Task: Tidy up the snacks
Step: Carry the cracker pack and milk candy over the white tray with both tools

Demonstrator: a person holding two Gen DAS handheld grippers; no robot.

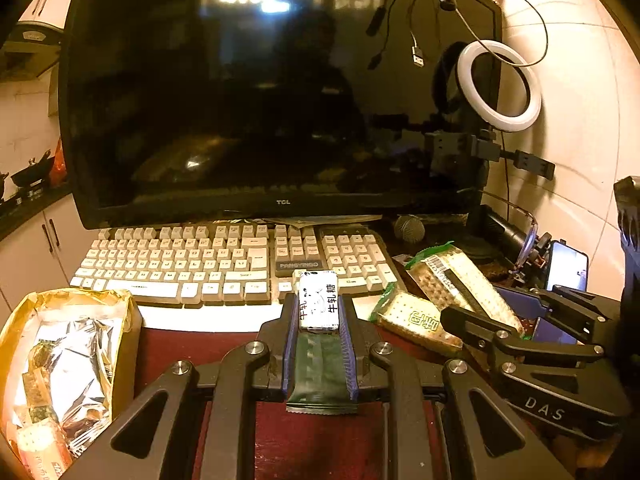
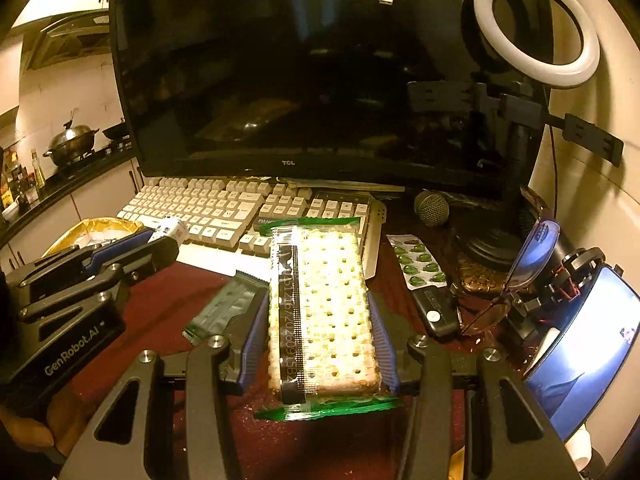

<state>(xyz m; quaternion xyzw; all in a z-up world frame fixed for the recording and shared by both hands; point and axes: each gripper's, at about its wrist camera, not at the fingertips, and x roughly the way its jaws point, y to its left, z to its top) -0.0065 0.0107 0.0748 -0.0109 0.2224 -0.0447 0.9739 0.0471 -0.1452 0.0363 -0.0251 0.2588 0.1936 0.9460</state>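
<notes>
Left wrist view: left gripper [image 1: 319,312] fingers clamp a nougat bar [image 1: 319,300] lengthwise, snack box [image 1: 128,312] near left; right gripper [image 2: 320,308] fingers grip a cracker pack [image 2: 326,312] lengthwise

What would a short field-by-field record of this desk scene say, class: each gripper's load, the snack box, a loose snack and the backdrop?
Left gripper: shut on white candy
Right gripper: shut on cracker pack
Snack box: gold, at left, holding foil packets
Loose snack: dark green wrapper on the red tabletop
Backdrop: dark monitor, keyboard, ring light
</notes>
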